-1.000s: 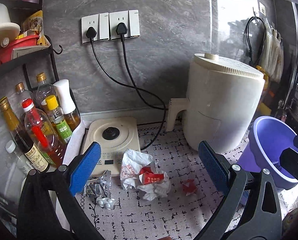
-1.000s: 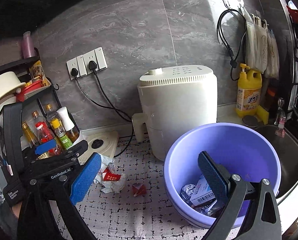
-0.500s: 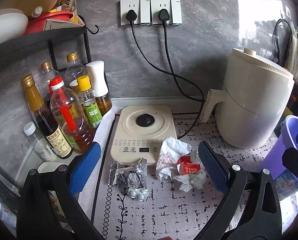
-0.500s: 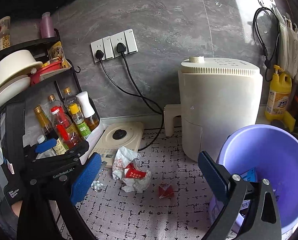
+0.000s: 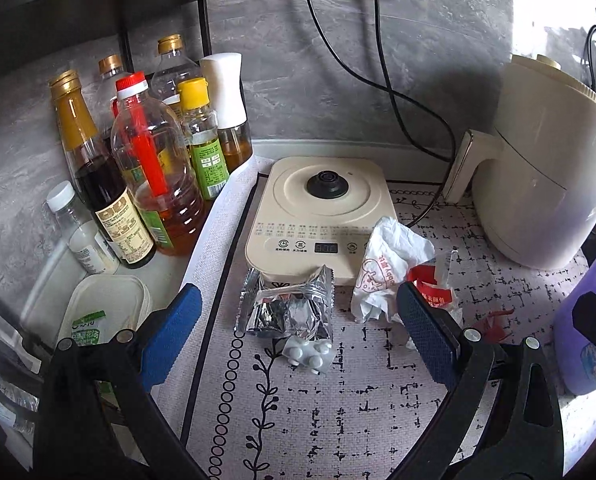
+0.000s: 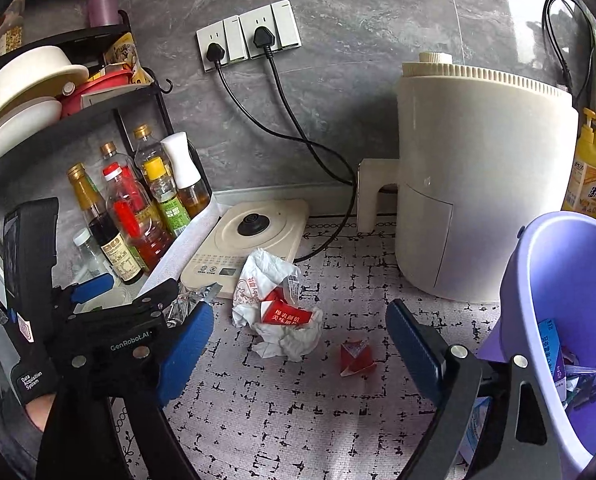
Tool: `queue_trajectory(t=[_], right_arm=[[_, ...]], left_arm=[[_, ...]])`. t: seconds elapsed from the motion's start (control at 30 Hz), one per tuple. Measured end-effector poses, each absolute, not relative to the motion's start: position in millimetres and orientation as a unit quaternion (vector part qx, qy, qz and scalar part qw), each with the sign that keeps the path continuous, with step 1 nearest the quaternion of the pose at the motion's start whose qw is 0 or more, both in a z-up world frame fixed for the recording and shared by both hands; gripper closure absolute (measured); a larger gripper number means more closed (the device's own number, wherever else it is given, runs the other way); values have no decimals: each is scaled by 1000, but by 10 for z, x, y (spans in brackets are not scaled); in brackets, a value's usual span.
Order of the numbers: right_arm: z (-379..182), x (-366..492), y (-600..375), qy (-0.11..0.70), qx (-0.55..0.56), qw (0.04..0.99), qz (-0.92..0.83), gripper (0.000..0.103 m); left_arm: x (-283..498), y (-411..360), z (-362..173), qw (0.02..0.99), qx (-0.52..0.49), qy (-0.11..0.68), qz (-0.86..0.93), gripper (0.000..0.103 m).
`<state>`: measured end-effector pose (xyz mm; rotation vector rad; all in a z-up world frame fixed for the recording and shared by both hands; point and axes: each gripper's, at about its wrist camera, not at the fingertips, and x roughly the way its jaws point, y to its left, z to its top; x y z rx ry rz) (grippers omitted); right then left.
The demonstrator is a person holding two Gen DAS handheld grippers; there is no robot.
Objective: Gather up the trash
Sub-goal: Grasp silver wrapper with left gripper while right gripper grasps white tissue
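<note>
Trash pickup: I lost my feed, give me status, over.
Left gripper open over foil wrapper and pill pack. Right gripper empty, jaws closing, near crumpled paper. Purple basin holds trash. Nothing blocking.

Crumpled wrapper (image 6: 284, 312) beside red scrap (image 6: 356, 358)

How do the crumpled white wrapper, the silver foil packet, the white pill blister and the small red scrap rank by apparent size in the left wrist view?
Largest to smallest:
1. crumpled white wrapper and silver foil packet: about alike, not ranked.
2. white pill blister.
3. small red scrap, though it is partly hidden behind the gripper.
</note>
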<state>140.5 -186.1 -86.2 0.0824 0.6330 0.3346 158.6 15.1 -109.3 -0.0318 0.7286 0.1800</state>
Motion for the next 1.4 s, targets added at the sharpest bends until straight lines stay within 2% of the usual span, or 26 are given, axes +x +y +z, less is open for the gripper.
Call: queue_trajectory(t=[0.63,0.7,0.8,0.87,0.93,1.07,1.4], right_arm=[[-1394,1670,-1720,356,50,918,164,23],[-1453,1694,-1695,362,51,916,165,24],[-1549,1735,-1679,373,57,912,165,25],[-1609,1764,-1663,379,59,909,164,26],[-1664,1789,-1645,385,62,906,163,27],[-1756,1831,-1597,393,69,902,166,30],[-1914,1985,-1431,406,72,895,171,41]], left_arm=[[2015,225,-1752,907,9,405,113,8],[2032,227,-1802,906,10,408,114,13],[2054,236,-1871,903,10,413,116,30],[2057,247,-1903,902,12,414,118,59],[2057,265,-1920,901,8,418,118,83],[1992,281,-1849,908,6,401,123,92],[1893,305,-1692,918,0,378,123,93]])
